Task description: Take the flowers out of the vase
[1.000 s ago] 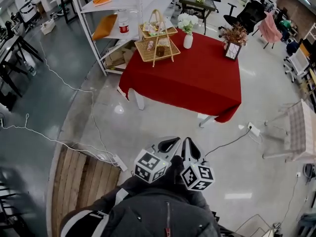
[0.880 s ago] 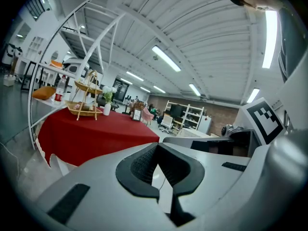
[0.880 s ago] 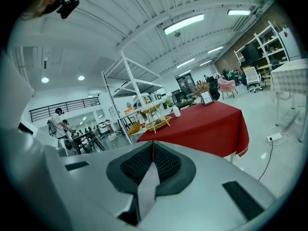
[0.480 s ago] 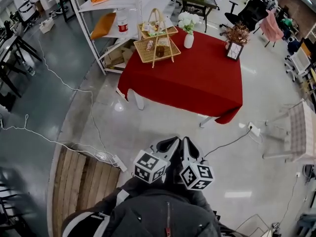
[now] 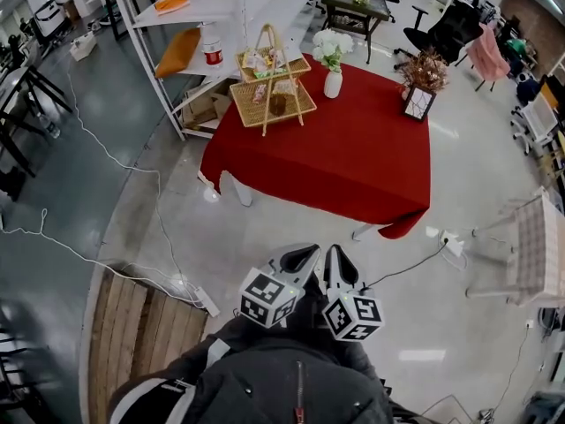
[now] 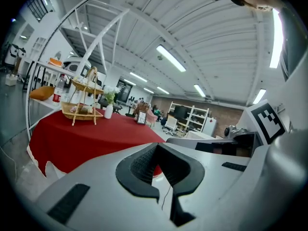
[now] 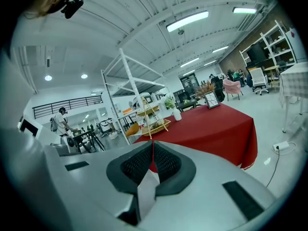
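Red-clothed table: standing on grey floor, white rack crowding its left side.
Flowers: sitting white in the vase at the table's far edge.
Wicker stand: standing on the table, just left of the vase.
Cable: lying on the floor off the table's near corner.
Left gripper: hanging well short of the table, jaws pressing together on nothing.
Right gripper: hanging alongside, equally short of the table, jaws closed and empty.
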Action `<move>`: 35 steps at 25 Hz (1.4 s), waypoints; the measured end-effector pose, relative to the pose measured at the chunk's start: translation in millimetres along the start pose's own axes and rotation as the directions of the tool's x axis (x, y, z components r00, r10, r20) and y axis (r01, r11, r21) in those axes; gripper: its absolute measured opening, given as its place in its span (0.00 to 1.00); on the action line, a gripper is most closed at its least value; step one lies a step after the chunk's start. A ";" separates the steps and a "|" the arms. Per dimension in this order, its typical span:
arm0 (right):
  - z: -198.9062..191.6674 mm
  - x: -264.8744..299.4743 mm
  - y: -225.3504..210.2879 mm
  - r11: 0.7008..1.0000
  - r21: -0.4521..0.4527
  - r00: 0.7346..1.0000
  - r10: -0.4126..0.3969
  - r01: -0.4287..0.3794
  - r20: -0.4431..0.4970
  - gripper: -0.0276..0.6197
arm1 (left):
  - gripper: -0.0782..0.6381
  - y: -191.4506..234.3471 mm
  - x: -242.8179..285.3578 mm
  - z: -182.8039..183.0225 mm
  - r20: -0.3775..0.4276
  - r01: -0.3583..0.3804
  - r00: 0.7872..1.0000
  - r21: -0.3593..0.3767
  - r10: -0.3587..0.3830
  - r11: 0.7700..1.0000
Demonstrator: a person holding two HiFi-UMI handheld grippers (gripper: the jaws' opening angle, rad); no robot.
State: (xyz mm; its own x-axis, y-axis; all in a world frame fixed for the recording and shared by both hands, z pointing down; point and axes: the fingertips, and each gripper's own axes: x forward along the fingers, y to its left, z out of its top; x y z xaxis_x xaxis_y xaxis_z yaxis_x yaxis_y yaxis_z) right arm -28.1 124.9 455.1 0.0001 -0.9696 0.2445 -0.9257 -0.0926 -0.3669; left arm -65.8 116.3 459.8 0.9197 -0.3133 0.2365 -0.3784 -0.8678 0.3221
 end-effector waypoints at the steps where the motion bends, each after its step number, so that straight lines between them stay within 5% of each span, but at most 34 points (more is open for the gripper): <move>1: 3.5 5.9 -3.6 1.000 -0.002 1.000 0.007 -0.007 -0.002 0.06 | 0.12 2.5 6.8 3.7 0.003 -0.002 1.000 0.000 0.002 1.000; 35: 98.7 177.9 -142.7 0.991 -0.027 0.991 0.126 -0.127 -0.046 0.06 | 0.12 85.8 218.8 81.2 0.020 -0.069 0.997 0.039 0.069 0.997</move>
State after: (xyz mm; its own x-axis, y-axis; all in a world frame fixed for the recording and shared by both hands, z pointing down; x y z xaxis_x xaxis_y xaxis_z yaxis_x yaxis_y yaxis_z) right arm 141.3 -56.7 462.4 -0.1338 -0.9622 0.2370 -0.9280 0.0377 -0.3708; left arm 111.5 -58.0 464.8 0.8935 -0.3797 0.2398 -0.4369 -0.8583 0.2691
